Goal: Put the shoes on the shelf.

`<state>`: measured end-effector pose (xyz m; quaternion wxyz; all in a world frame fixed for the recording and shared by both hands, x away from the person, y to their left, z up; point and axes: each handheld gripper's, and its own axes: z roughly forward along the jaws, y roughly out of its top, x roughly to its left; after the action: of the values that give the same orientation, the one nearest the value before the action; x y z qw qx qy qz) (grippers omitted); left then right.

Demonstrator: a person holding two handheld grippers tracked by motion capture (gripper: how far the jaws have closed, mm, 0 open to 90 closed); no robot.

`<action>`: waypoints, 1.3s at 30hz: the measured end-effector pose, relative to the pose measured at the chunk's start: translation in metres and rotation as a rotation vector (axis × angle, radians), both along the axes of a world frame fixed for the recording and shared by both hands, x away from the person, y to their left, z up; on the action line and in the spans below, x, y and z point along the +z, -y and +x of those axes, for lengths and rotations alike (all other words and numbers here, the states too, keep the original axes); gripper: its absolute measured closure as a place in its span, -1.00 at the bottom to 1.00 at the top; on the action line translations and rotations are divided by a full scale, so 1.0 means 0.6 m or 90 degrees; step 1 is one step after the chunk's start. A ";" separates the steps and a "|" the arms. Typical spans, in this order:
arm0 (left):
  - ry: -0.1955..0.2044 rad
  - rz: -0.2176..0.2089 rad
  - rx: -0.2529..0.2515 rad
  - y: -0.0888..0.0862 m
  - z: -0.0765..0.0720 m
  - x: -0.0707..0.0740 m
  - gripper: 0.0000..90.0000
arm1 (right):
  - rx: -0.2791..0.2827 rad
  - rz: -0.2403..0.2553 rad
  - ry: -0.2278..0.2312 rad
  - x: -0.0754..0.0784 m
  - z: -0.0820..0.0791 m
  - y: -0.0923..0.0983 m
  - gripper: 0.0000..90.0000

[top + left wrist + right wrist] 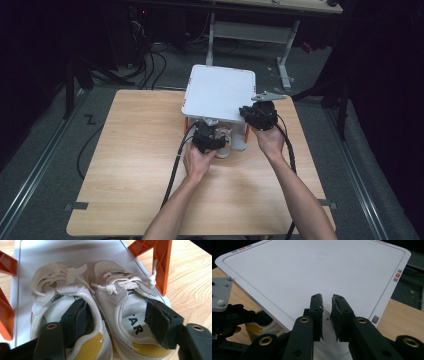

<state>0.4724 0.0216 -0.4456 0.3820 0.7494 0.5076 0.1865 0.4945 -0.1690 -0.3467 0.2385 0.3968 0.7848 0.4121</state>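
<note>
Shoes on the rack's lower shelf — both grippers at the rack.

My left gripper (120, 327) gapes wide, a jaw inside each shoe (72, 315), pressing nothing; my right gripper (327, 315) hangs nearly closed and empty over the top shelf (317, 272).

The white shelf top (220, 92) roofs the lower tray (30, 255), so the pair of small shoes (100, 315) under it can only be reached from the front, low and level. Orange shelf legs (160, 262) flank that opening at both sides and narrow it; one white lace hangs against the right-hand leg. The shoes sit touching each other, leaving no gap between them. Above the shelf top the way is free, and the counter (135, 165) in front of the shelf and to its left lies bare.
</note>
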 end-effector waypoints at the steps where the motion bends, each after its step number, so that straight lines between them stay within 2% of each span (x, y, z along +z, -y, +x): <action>1: 0.002 0.002 0.001 0.001 -0.001 0.000 -0.27 | 0.000 0.000 0.001 0.000 0.000 0.000 0.75; 4: 0.021 0.006 0.009 0.000 -0.007 -0.002 -0.29 | 0.001 -0.001 0.001 0.000 0.000 0.000 0.75; 9: 0.036 -0.017 0.018 -0.005 -0.016 -0.004 -0.30 | 0.001 -0.005 0.004 -0.001 -0.001 -0.001 0.76; 14: 0.078 -0.014 0.019 -0.007 -0.030 0.015 -0.30 | 0.002 -0.002 0.006 -0.001 0.000 0.000 0.76; 22: 0.081 -0.017 0.004 -0.011 -0.055 0.036 -0.41 | 0.000 -0.003 0.006 -0.001 0.001 -0.001 0.75; 25: 0.089 -0.019 0.004 -0.018 -0.075 0.046 -0.47 | 0.001 -0.003 0.007 -0.001 0.001 -0.001 0.76; 26: 0.090 -0.010 0.003 -0.021 -0.082 0.048 -0.50 | 0.000 -0.003 0.007 -0.002 0.001 -0.001 0.75; 29: 0.073 0.006 0.008 -0.031 -0.102 0.044 -0.60 | 0.000 -0.003 0.007 -0.002 0.001 -0.001 0.76; 32: 0.061 0.028 0.012 -0.036 -0.119 0.028 -0.67 | 0.000 -0.003 0.007 -0.002 0.001 -0.001 0.76; 34: 0.052 0.032 0.015 -0.036 -0.127 0.015 -0.68 | 0.001 -0.003 0.008 -0.002 0.001 -0.001 0.76; 37: 0.023 0.054 0.025 -0.027 -0.128 -0.008 -0.69 | -0.001 -0.005 0.009 -0.002 0.000 -0.002 0.76; 39: 0.015 0.066 0.035 -0.021 -0.124 -0.019 -0.69 | 0.001 -0.004 0.010 -0.002 0.000 -0.002 0.76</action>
<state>0.3979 0.0343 -0.4573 0.3436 0.7515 0.5133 0.2317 0.4946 -0.1677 -0.3481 0.2458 0.3921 0.7846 0.4127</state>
